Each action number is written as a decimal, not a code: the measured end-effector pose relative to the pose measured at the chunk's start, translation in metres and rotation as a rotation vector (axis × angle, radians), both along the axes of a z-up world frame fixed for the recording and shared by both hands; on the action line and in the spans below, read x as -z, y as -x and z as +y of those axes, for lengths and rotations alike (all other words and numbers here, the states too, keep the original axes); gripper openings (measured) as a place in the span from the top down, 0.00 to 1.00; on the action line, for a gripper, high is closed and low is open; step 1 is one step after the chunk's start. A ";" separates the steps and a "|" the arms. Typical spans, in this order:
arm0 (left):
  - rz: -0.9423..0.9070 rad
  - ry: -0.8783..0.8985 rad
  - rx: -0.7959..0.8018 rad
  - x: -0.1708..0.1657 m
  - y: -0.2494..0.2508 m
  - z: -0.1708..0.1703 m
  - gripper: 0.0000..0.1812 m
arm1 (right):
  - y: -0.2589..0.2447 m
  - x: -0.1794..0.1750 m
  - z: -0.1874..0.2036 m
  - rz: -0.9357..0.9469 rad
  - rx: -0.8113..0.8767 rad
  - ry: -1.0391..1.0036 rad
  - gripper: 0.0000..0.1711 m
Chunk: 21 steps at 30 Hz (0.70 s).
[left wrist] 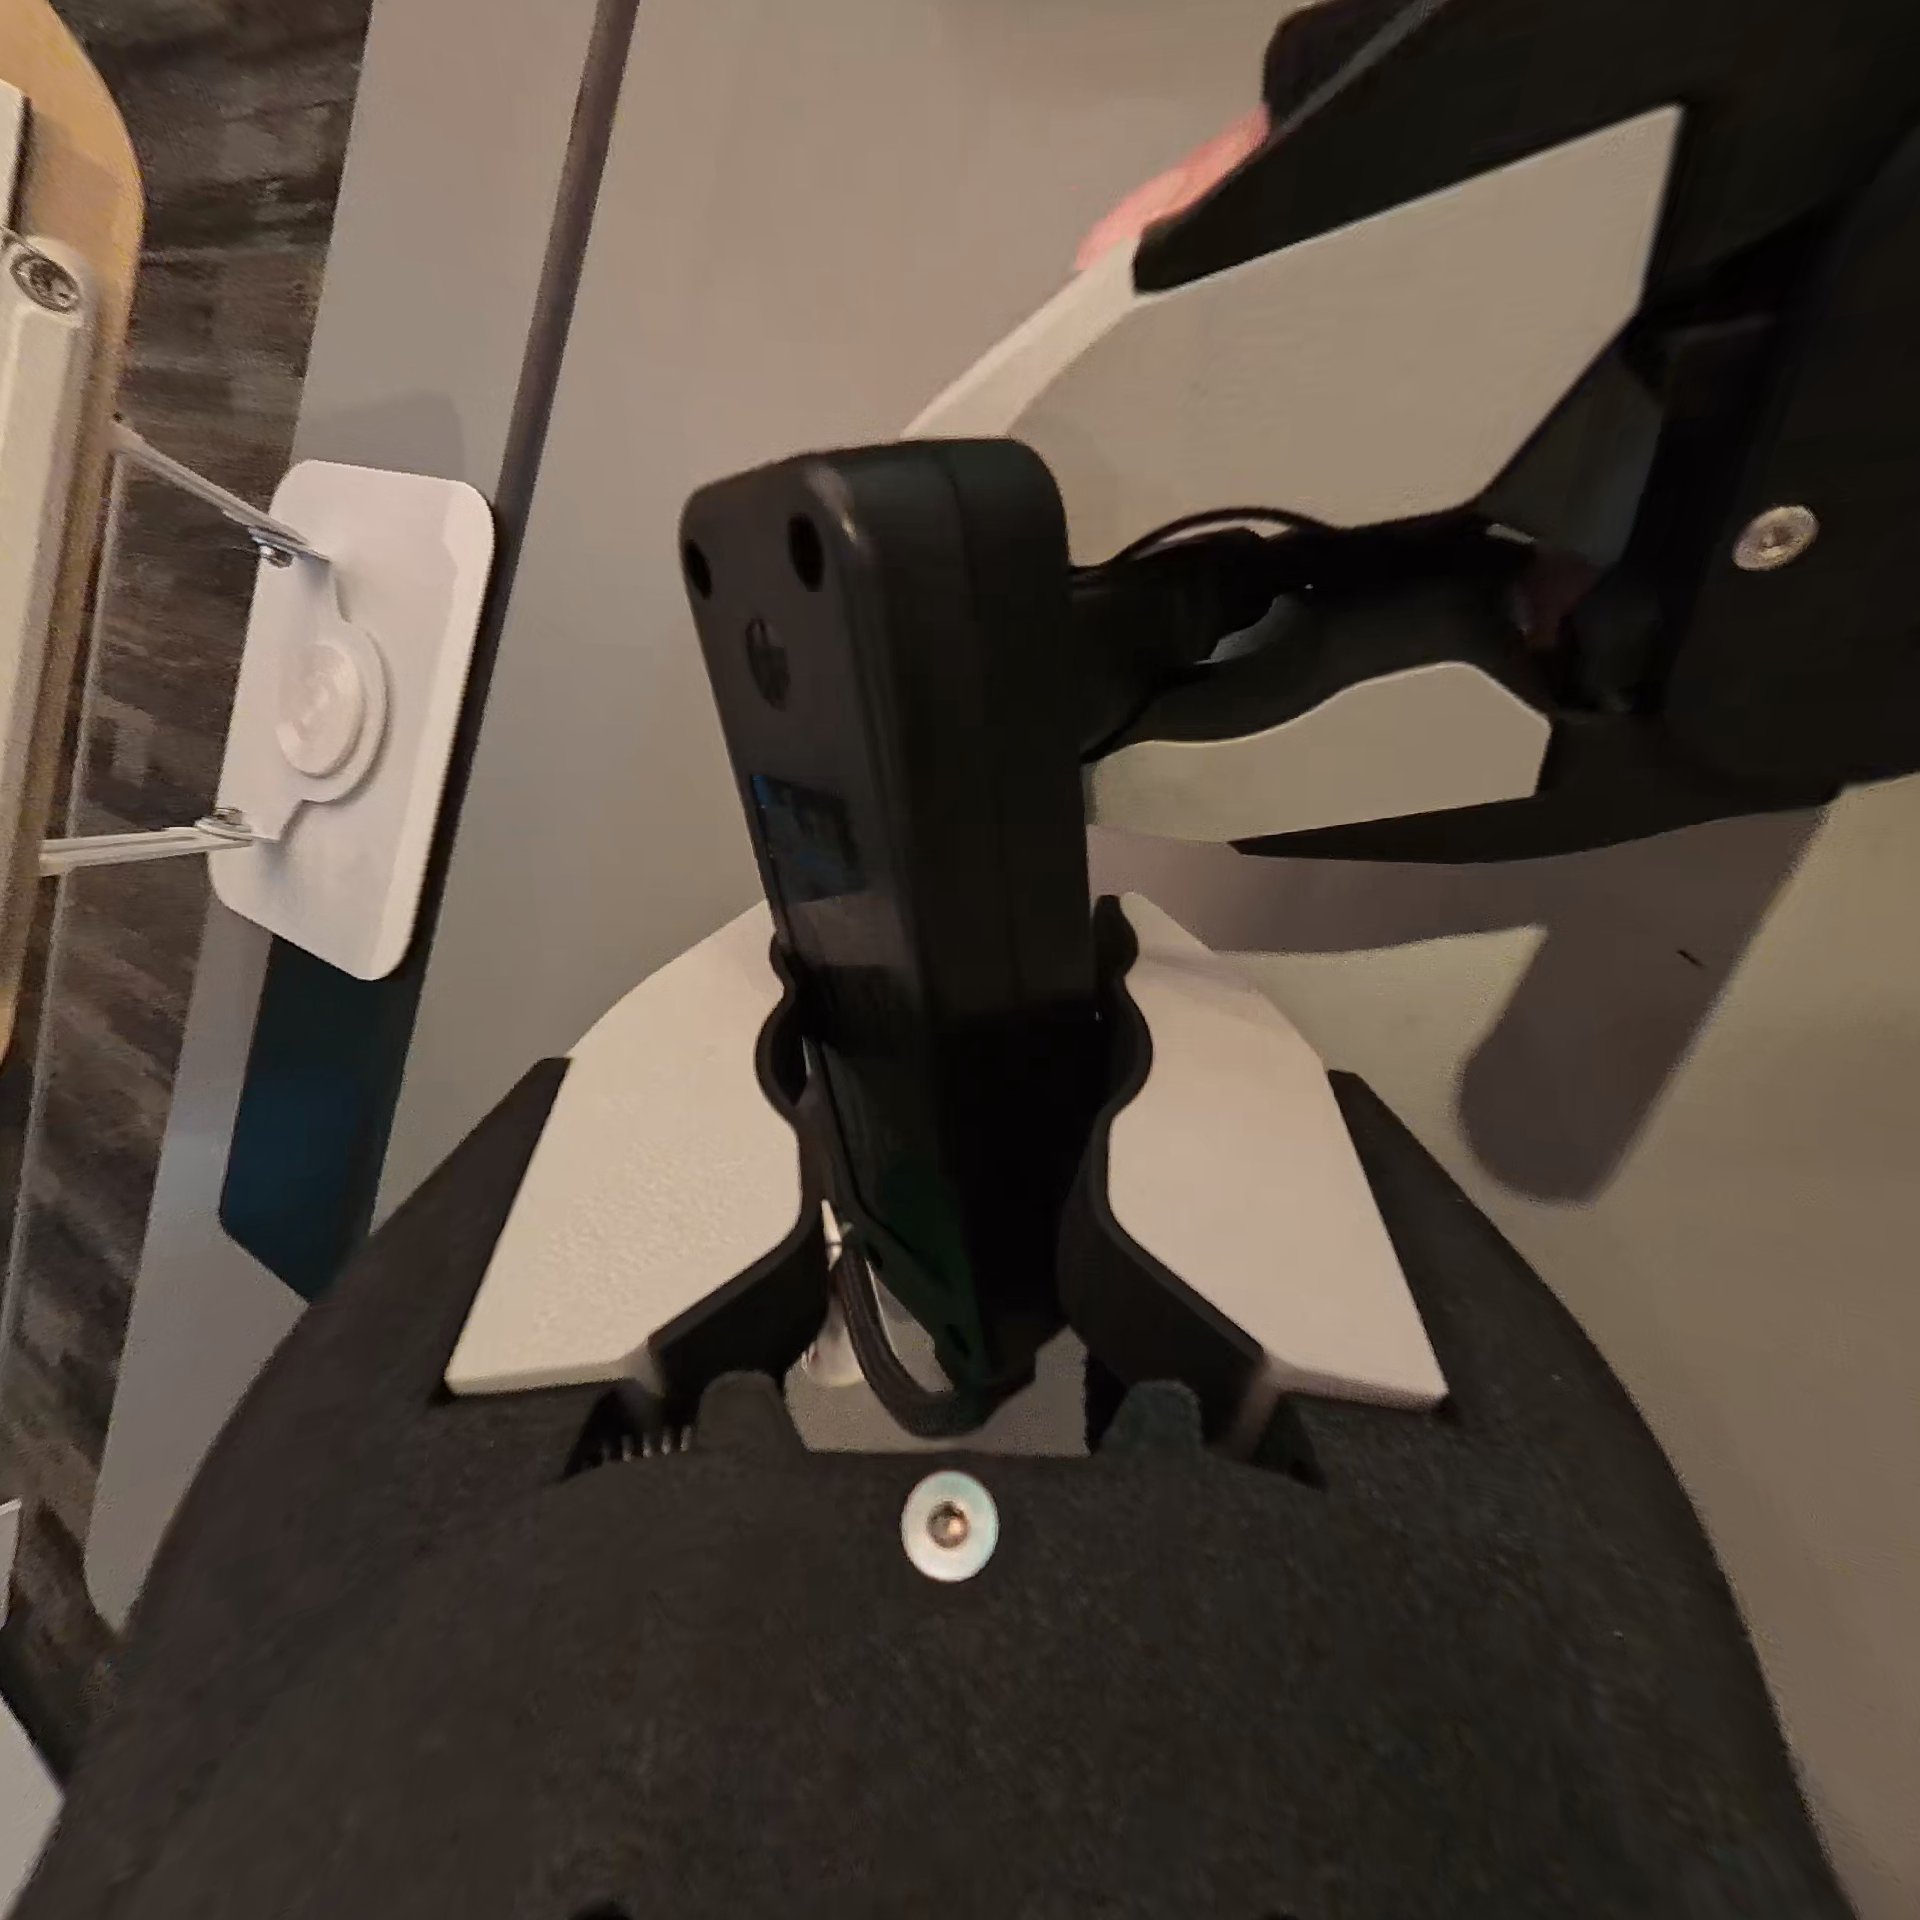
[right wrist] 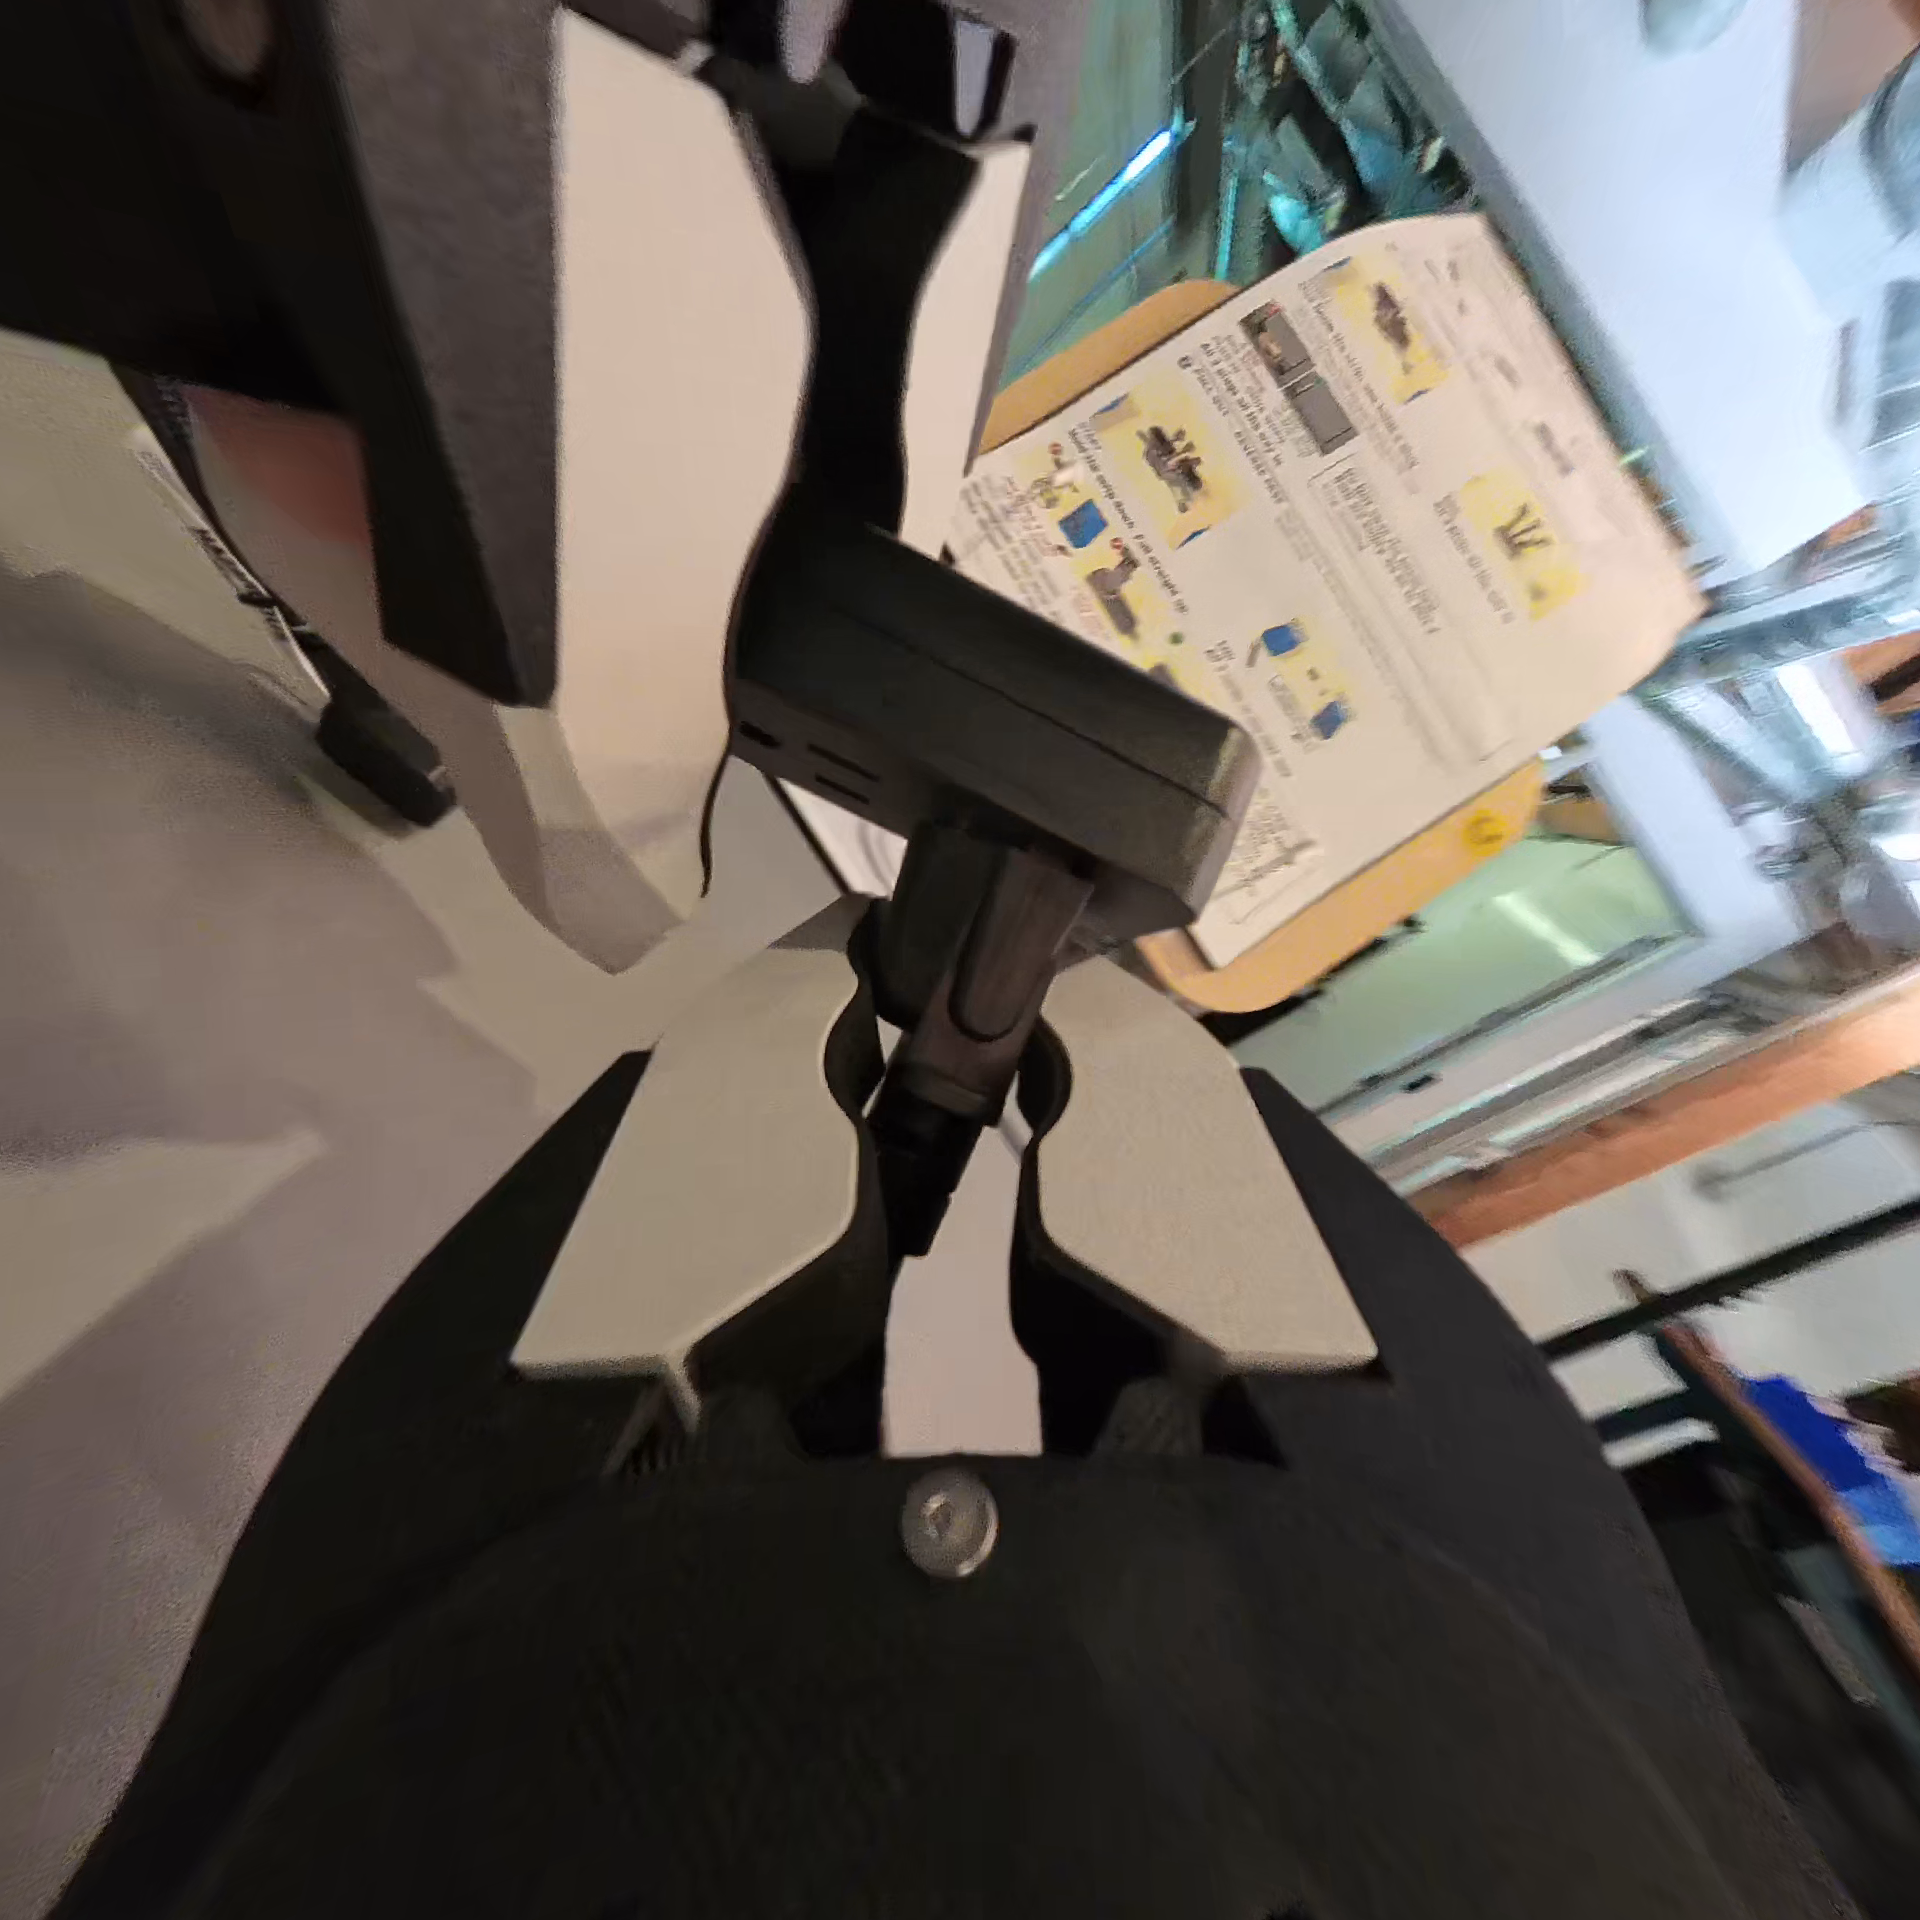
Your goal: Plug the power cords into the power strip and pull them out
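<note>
Both grippers hold the black power strip and its plug above the pale grey table.

Nearest to us in the left wrist view, the left gripper (left wrist: pixel 940 997) is clamped on the lower end of the power strip (left wrist: pixel 883 717), which stands nearly upright between its fingers, the screw-holed end uppermost. From the right of that view, the right gripper (left wrist: pixel 1164 675) reaches in level and meets the strip's side; a hand (left wrist: pixel 1195 187) rests on its upper finger. In the right wrist view, we see the right gripper (right wrist: pixel 951 1070) closed on the black plug (right wrist: pixel 977 977) of a power cord, with the plug seated against the power strip (right wrist: pixel 987 717). The left gripper (right wrist: pixel 790 540) grips the strip from above. Farther off lie the table (left wrist: pixel 748 229), a white plate with metal brackets (left wrist: pixel 353 707), and a printed instruction sheet (right wrist: pixel 1351 540) on a wooden board (right wrist: pixel 1340 914).
</note>
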<state>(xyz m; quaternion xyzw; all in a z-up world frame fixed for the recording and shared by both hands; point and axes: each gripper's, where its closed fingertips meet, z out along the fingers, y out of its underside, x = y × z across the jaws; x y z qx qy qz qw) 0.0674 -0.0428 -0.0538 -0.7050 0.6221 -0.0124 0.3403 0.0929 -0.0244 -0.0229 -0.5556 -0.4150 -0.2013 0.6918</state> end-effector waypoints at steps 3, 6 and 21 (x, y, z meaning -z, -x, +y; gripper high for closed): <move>-0.045 0.031 -0.005 -0.005 -0.003 0.000 0.71 | -0.004 -0.008 0.000 -0.037 0.058 -0.050 0.87; -0.064 0.028 -0.026 -0.010 -0.003 0.002 0.68 | -0.006 -0.006 0.002 -0.047 0.081 -0.025 0.86; -0.256 -0.518 -0.122 -0.047 -0.025 0.043 0.83 | -0.030 0.008 0.019 0.095 0.302 0.149 0.85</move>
